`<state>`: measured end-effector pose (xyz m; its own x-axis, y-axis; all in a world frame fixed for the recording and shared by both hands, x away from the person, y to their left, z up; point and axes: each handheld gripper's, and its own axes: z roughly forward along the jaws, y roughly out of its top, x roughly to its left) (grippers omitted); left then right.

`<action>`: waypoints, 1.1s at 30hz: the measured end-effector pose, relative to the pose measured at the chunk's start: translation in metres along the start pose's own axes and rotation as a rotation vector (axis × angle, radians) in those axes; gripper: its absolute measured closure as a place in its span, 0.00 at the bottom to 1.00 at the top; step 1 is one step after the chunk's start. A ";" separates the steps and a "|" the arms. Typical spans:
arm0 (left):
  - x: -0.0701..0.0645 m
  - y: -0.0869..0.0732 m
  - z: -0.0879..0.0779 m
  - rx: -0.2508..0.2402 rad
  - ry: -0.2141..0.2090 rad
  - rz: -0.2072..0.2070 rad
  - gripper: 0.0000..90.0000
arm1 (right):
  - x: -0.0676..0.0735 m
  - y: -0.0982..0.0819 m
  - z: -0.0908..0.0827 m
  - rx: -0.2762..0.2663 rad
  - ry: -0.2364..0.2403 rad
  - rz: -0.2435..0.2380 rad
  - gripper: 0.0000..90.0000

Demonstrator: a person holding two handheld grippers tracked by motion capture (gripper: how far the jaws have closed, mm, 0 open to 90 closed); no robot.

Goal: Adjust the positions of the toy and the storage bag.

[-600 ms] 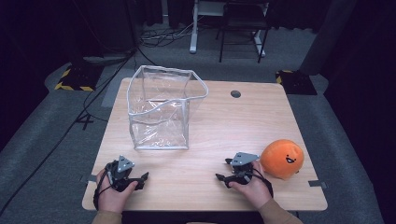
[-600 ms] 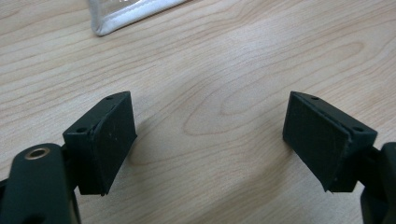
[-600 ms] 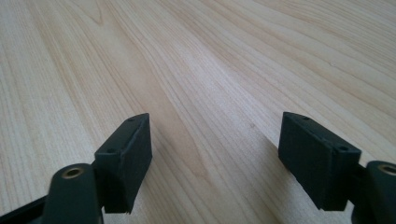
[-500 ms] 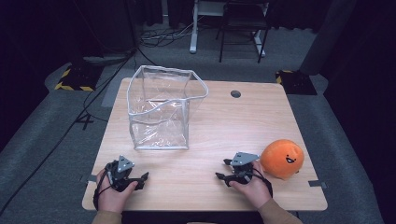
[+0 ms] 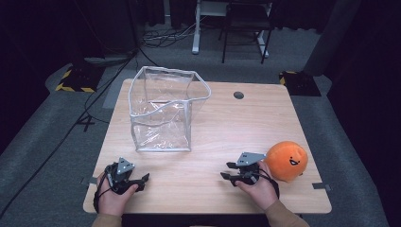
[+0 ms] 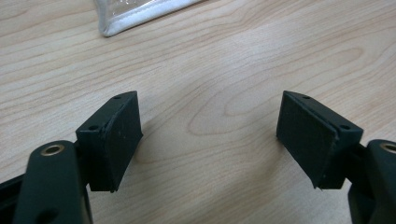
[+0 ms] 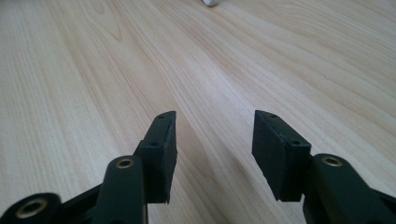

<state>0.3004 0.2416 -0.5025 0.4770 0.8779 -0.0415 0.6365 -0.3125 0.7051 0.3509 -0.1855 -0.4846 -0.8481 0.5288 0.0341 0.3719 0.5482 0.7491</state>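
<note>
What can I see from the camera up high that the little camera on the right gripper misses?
The high view takes in the orange plush ball beside the right gripper, the left gripper, the person's hands and the whole clear plastic bag. The right gripper view gives a close look at that gripper's open jaws, with nothing between them. Both show the wooden table.
</note>
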 end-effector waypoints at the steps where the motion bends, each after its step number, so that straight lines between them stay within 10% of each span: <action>1: 0.000 0.000 -0.002 -0.010 0.000 0.012 0.27 | 0.000 0.003 -0.001 0.002 0.009 0.004 0.58; 18: -0.007 -0.016 -0.030 -0.080 -0.001 -0.024 0.23 | -0.010 0.057 -0.001 -0.041 0.050 -0.037 0.67; 33: 0.004 -0.024 -0.035 -0.075 0.061 -0.065 0.32 | -0.017 0.096 0.038 -0.137 0.068 -0.052 0.75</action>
<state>0.2654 0.2657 -0.4948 0.3970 0.9166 -0.0467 0.6164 -0.2285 0.7535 0.4157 -0.1172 -0.4383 -0.8902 0.4543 0.0348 0.2763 0.4776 0.8340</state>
